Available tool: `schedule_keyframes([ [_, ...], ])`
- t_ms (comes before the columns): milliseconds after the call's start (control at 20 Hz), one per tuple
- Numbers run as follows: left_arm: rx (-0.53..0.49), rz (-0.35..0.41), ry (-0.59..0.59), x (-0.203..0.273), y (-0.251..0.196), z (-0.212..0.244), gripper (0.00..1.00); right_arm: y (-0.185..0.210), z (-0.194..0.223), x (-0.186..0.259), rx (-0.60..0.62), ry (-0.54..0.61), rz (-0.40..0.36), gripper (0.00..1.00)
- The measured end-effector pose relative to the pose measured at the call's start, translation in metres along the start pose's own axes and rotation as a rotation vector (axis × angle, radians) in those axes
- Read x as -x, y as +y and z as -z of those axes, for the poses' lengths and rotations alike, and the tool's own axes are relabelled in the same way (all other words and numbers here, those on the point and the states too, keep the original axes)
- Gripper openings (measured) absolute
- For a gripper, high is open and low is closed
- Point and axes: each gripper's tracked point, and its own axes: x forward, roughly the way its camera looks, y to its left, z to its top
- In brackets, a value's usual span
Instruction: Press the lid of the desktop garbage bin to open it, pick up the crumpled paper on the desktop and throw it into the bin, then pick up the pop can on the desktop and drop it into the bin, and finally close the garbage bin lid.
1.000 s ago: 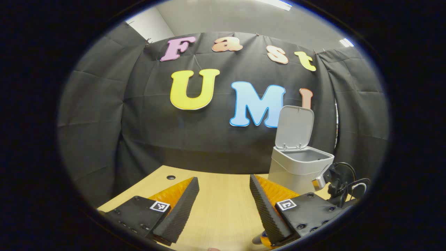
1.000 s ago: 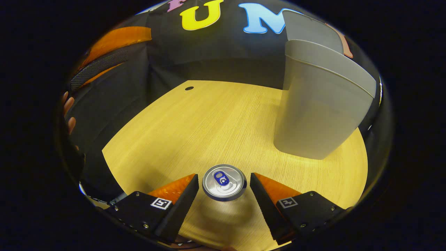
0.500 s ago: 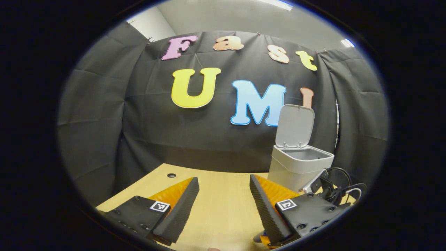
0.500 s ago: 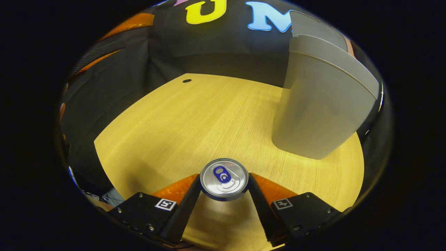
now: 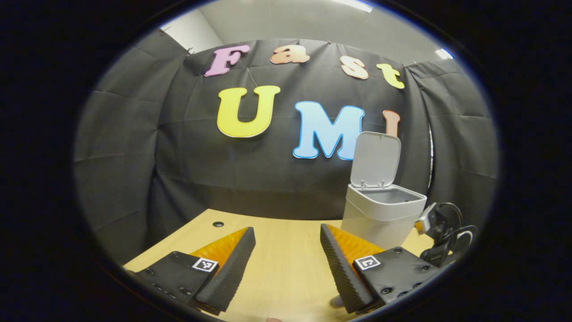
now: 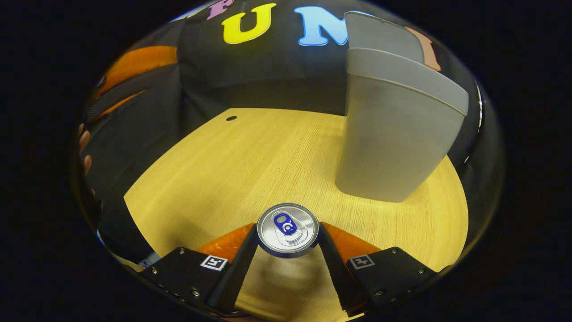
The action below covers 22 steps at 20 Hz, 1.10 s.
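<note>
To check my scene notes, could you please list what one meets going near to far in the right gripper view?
Right gripper → pop can between its fingers → bare desktop → garbage bin → cable hole.

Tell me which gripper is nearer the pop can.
Right. The right gripper has both fingers pressed on the pop can; the left gripper hangs open above the desk, apart from it.

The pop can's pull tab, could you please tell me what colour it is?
Blue, on the pop can's silver top; the right gripper view shows it best.
</note>
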Motion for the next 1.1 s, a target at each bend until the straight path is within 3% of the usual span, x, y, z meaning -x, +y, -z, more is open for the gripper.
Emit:
schedule_keyframes([
  [400,0.019,0.034,0.018,-0.005,-0.015,0.007,0.96,-0.034,-0.072,0.06,-0.132,-0.223,0.025,0.83],
  [600,0.02,0.045,0.021,-0.007,-0.022,0.008,0.96,-0.038,-0.11,0.086,-0.188,-0.341,-0.005,0.8],
  [1100,0.014,0.045,0.018,-0.009,-0.025,0.006,0.95,-0.041,-0.168,0.118,-0.181,-0.501,-0.035,0.83],
])
